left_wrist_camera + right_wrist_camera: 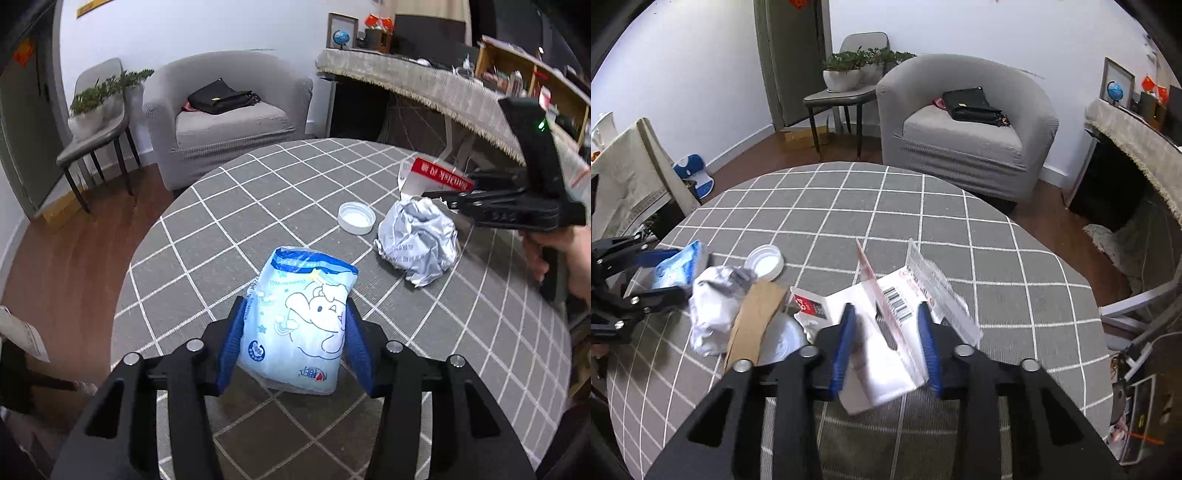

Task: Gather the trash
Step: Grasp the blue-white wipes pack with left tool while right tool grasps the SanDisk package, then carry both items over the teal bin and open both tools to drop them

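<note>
Clamping a blue tissue pack (pixel 303 325) between its blue pads, the left tongs (pixel 295 339) grasp it low over the checked surface (pixel 258 192). The right tongs (pixel 886 343) grasp a torn white package (pixel 886 332) between their pads. Ahead of the left tongs lie a crumpled silver wrapper (pixel 417 240) and a white cap (pixel 356 218).

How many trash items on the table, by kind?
Blue tissue pack: 1
Crumpled silver wrapper: 1
White bottle cap: 1
White card packaging with barcode: 1
Brown cardboard strip: 1
Total: 5
</note>
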`<state>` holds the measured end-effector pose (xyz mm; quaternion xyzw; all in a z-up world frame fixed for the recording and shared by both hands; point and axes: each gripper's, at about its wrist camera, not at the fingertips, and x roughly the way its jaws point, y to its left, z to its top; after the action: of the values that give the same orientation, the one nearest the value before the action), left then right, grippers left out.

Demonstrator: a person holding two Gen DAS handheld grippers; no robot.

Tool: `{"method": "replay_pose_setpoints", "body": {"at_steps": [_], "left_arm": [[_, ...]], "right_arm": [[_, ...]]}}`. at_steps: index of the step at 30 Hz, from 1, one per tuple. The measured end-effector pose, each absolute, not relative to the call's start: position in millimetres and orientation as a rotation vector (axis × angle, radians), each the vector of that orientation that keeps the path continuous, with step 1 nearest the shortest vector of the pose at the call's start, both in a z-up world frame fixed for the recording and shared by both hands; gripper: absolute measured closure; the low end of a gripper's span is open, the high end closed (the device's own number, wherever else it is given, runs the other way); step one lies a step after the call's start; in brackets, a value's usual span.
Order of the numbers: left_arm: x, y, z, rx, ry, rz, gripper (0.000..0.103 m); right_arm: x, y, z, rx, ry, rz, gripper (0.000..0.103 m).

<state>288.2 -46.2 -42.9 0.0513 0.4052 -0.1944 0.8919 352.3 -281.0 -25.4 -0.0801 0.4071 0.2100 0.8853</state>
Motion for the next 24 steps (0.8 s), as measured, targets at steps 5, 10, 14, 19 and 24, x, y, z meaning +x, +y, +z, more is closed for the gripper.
{"method": "replay_pose_setpoints", "body": {"at_steps": [5,10,14,19,24], "left_arm": [[283.8,-48.1,-38.5,0.081,0.839,-0.414,0.053],[270.5,-50.8,-26.7,0.065,0.818,-0.415,0.055],[253.6,-57.6,-15.5,0.057,0.805,-0.413,0.056],[218.1,-67.1,8.3,0.060,0.763,-0.397,0.056],[189.7,-65.6,18.0,0.034,0.744,-0.368,0.056]], "right_arm": [[347.3,-284.4,-21.9,-0.154,0.840,0.399,0.102],[320.3,-296.4,-8.6,-0.104,0.823,0.379,0.102],[297.1,-305.3,10.4,-0.001,0.796,0.375,0.102],[254.7,-301.0,23.4,0.098,0.769,0.388,0.102],[212.9,-278.1,24.8,0.097,0.764,0.428,0.102]]}}
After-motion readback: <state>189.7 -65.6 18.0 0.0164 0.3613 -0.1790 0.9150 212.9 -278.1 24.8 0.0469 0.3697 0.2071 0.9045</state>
